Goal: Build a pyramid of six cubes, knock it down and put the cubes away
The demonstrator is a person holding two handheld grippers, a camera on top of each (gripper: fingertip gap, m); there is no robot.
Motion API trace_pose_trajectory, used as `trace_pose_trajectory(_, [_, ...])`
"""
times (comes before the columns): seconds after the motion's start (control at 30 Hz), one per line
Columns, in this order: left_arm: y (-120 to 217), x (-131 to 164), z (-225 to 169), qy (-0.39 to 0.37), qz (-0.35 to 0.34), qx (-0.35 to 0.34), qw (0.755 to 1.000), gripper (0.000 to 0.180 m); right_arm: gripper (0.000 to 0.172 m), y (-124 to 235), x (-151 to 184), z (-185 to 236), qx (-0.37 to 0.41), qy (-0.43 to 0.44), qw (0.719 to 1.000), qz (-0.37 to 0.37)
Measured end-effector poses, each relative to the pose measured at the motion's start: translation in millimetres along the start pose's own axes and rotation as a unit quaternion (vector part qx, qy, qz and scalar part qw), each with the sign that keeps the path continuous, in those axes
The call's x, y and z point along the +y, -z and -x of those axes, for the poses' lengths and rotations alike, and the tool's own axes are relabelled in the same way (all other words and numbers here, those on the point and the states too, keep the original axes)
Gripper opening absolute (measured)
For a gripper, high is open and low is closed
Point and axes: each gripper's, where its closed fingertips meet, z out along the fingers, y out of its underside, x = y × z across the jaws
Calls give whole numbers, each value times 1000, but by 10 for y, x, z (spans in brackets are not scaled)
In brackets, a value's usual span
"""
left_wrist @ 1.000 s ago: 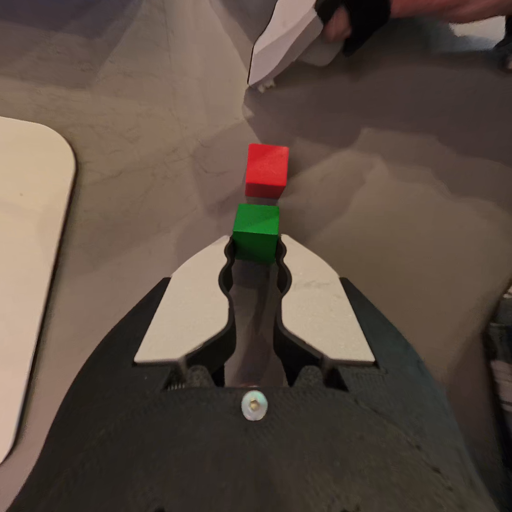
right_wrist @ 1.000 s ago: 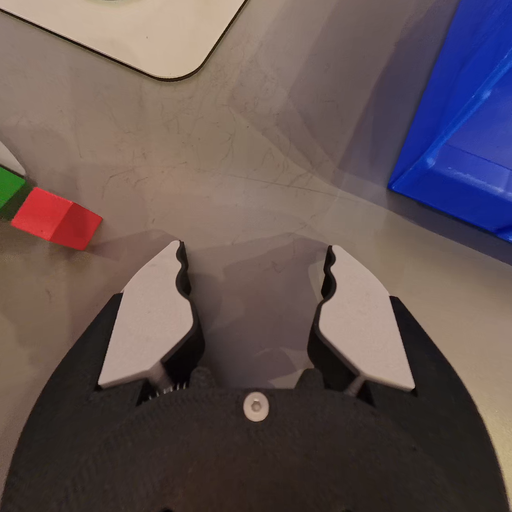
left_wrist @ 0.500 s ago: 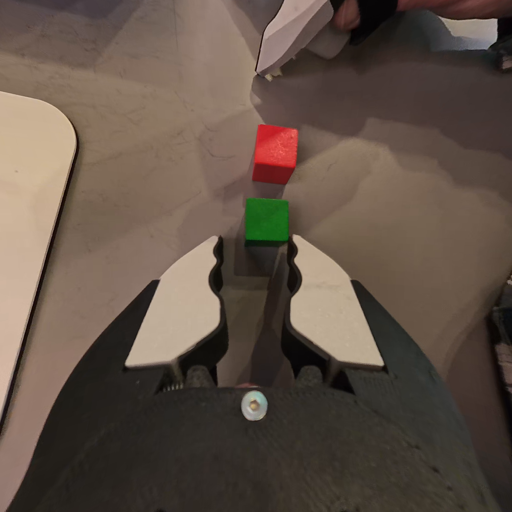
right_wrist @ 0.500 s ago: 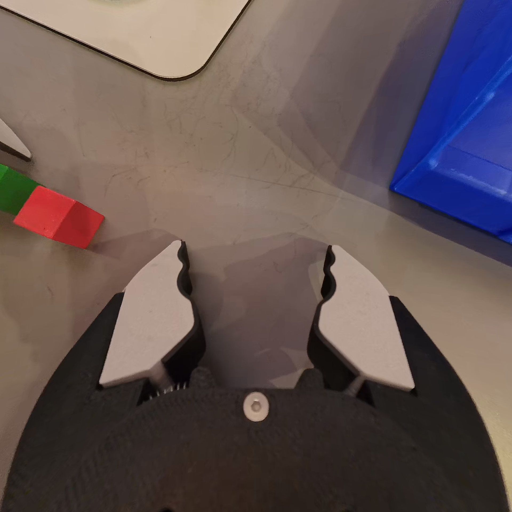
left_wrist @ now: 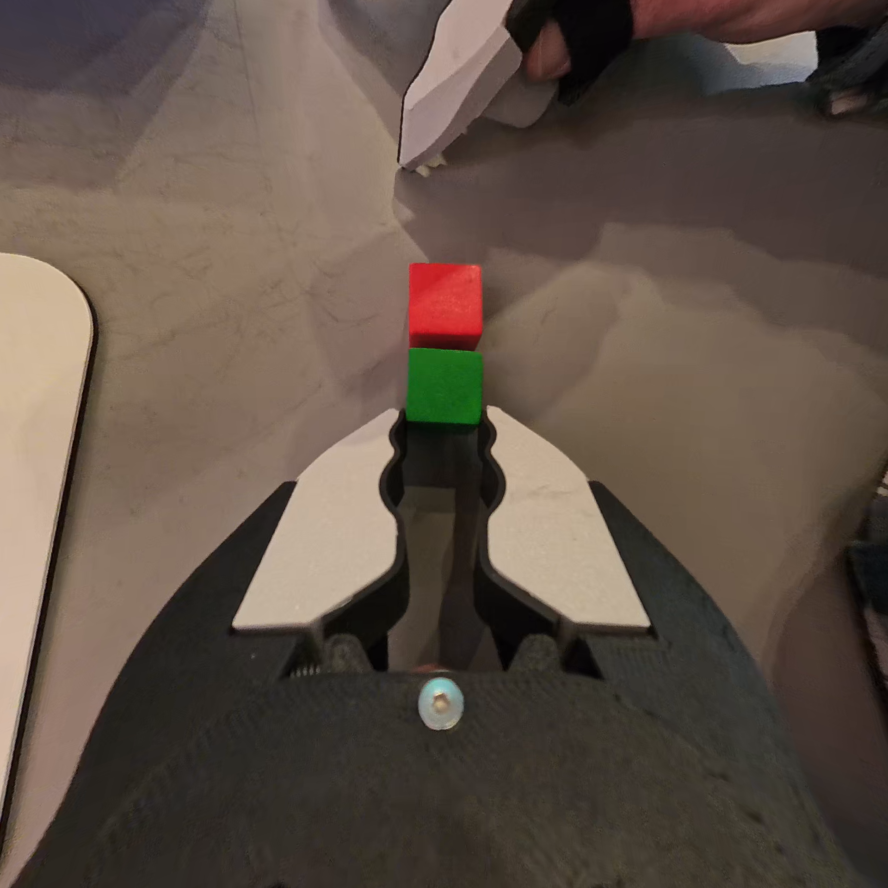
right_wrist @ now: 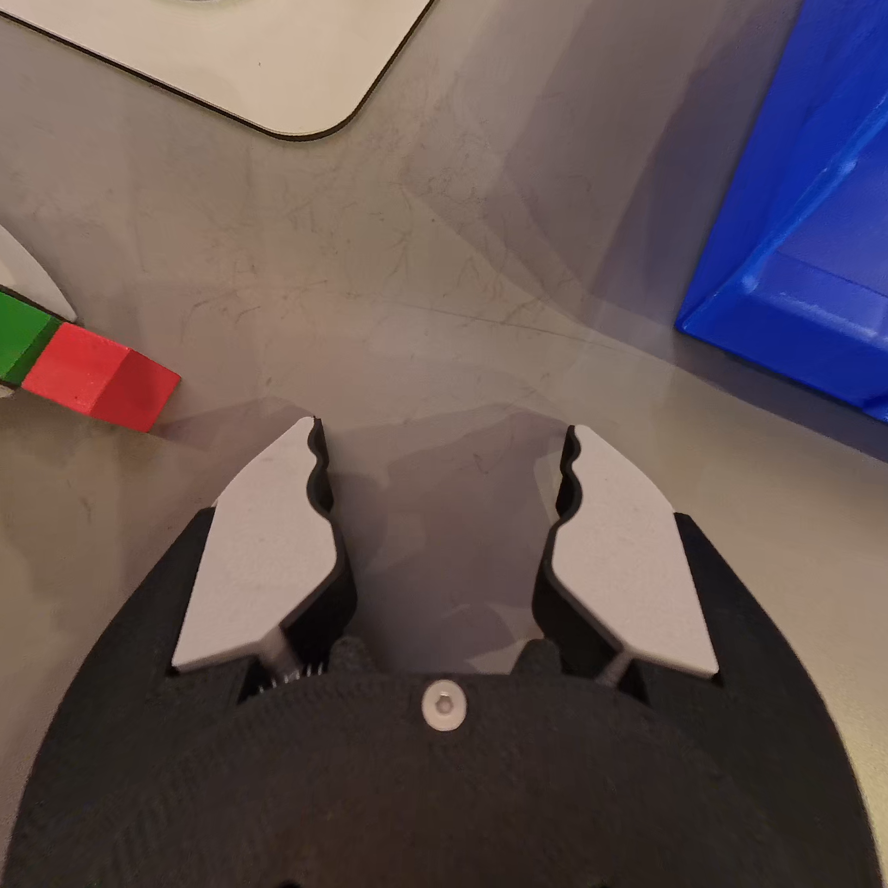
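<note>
The grey desk (right_wrist: pixel 432 288) carried everything. A blue bin (right_wrist: pixel 793 312) stood at the far right of the right wrist view, and a pale board with rounded corners (right_wrist: pixel 240 57) lay at its far left; the same board (left_wrist: pixel 38 432) ran along the left edge of the left wrist view. The right gripper (right_wrist: pixel 442 427) hovered over bare desk with its fingers (right_wrist: pixel 269 528) spread wide and nothing between them; from the left wrist view it showed at the far top, held by a hand in a dark fingerless glove (left_wrist: pixel 572 43). The left gripper (left_wrist: pixel 443 418) had its fingers (left_wrist: pixel 346 504) pinching the green cube (left_wrist: pixel 443 387) at their tips. The red cube (left_wrist: pixel 444 302) sat on the desk just beyond the green one, touching it or nearly so, the two in a straight line.
</note>
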Motion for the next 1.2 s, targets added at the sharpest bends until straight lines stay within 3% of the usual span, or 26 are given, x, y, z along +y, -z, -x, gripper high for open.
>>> trace_pose_trajectory(0.47, [-44, -46, 9, 3, -10, 6, 1000, 28, 94, 0, 1, -5, 0, 0, 1000, 0])
trace_pose_trajectory(0.6, [87, -33, 61, 34, -22, -7, 999, 50, 93, 2, 3, -6, -1, 0, 1000, 0])
trace_pose_trajectory(0.7, [480, -27, 99, 40, -45, -39, 997, 51, 93, 1, 4, -7, -1, 0, 1000, 0])
trace_pose_trajectory(0.83, [1439, 143, 421, 48, -67, -142, 986, 44, 93, 2, 5, -14, 1, -1, 1000, 0])
trace_pose_trajectory(0.97, [2510, 806, 1049, 56, 12, -276, 959, 39, 93, 0, 4, -14, -2, 2, 1000, -1])
trace_pose_trajectory(1.03, [2890, 1224, 1342, 73, 69, -298, 949, 43, 92, -1, 2, -11, -4, 5, 1000, -1])
trace_pose_trajectory(1.1, [3174, 1621, 1659, 80, 127, -322, 935, 45, 91, -1, 2, -12, -5, 5, 1000, -1])
trace_pose_trajectory(1.2, [3272, 1965, 2013, 87, 158, -308, 934, 44, 91, -2, 3, -17, -4, 5, 1000, -1])
